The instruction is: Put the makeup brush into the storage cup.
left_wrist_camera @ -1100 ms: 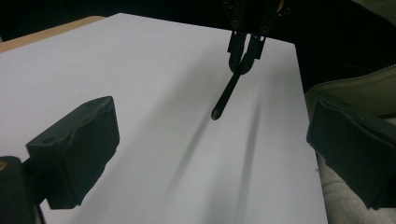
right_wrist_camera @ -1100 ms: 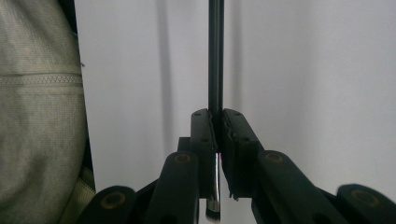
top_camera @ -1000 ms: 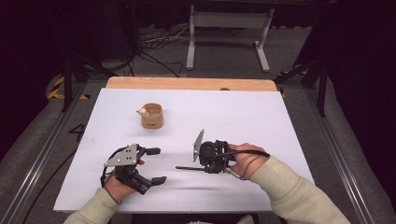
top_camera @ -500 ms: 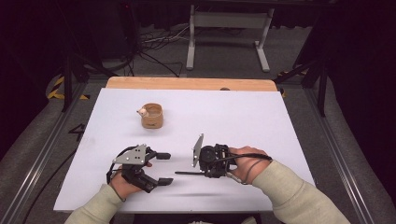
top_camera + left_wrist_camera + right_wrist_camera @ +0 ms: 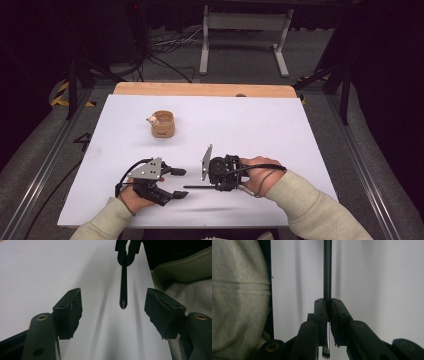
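Observation:
My right gripper (image 5: 214, 186) (image 5: 328, 301) is shut on a thin black brush (image 5: 327, 270). Its silver ferrule shows behind the pads, and its handle (image 5: 197, 187) points left across the white table (image 5: 260, 125). My left gripper (image 5: 179, 183) (image 5: 113, 293) faces it from the left with its jaws apart. They have just been closing. The handle's tip (image 5: 123, 302) hangs between the two pads and touches neither. In the left gripper view the right gripper (image 5: 127, 250) sits at the top.
A small wooden cup (image 5: 163, 125) with a pale little object at its rim stands left of centre, farther back. A wooden strip (image 5: 200, 89) runs along the table's far edge. Pale green sleeves (image 5: 185, 267) (image 5: 237, 302) cover both forearms.
The left gripper's jaws have narrowed around the brush handle's tip, and the gripper has edged slightly right. The right gripper and the brush have stayed in place.

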Motion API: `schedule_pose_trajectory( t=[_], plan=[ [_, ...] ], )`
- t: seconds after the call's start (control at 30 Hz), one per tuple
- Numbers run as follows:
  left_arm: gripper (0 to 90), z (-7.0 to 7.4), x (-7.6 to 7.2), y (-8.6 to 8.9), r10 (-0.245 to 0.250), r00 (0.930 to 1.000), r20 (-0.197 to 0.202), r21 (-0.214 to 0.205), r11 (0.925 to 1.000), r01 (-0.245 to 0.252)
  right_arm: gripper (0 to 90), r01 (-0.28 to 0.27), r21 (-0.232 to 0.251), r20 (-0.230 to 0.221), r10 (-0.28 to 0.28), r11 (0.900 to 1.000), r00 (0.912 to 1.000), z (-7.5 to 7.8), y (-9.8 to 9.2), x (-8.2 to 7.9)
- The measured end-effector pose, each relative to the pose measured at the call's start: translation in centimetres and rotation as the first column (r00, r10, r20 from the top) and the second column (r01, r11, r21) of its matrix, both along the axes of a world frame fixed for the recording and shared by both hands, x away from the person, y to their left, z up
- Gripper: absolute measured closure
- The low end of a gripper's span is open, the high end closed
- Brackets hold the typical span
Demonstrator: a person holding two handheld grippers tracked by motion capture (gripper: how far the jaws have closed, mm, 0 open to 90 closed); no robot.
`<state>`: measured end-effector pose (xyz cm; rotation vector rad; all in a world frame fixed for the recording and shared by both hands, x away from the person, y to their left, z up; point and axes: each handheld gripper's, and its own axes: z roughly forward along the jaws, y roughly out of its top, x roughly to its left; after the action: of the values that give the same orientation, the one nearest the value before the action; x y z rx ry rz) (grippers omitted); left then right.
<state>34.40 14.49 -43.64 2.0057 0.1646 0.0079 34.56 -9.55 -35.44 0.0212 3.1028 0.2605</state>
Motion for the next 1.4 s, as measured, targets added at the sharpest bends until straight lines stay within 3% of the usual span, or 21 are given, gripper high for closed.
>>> schedule_pose_trajectory(
  t=[0.33,0.7,0.9,1.17,1.4],
  plan=[
    [54.2,-0.2,-0.2,-0.5,-0.036,0.9992,0.019,0.073,0.9967,0.034,83.4,-0.013,-0.005,-0.001,0.013,0.9999,0.9999,-0.1,0.6,0.0],
    [75.4,-0.1,-0.5,-1.0,-0.077,0.9962,0.041,0.125,0.9896,0.071,83.4,-0.029,-0.016,0.0,0.029,0.9994,0.9996,-0.2,0.9,0.0],
    [81.8,-0.1,-0.8,-1.3,-0.097,0.9932,0.064,0.159,0.9835,0.086,83.3,-0.044,-0.021,-0.003,0.044,0.9988,0.999,-0.4,1.1,-0.1],
    [82.8,-0.1,-0.9,-1.4,-0.107,0.9906,0.085,0.185,0.9786,0.09,83.4,-0.054,-0.014,-0.007,0.054,0.9984,0.9985,-0.4,1.0,-0.1],
    [83.2,0.1,-1.0,-1.3,-0.105,0.9907,0.087,0.183,0.9792,0.088,83.2,-0.054,-0.009,-0.005,0.054,0.9985,0.9985,-0.4,0.9,-0.2]
  ],
)
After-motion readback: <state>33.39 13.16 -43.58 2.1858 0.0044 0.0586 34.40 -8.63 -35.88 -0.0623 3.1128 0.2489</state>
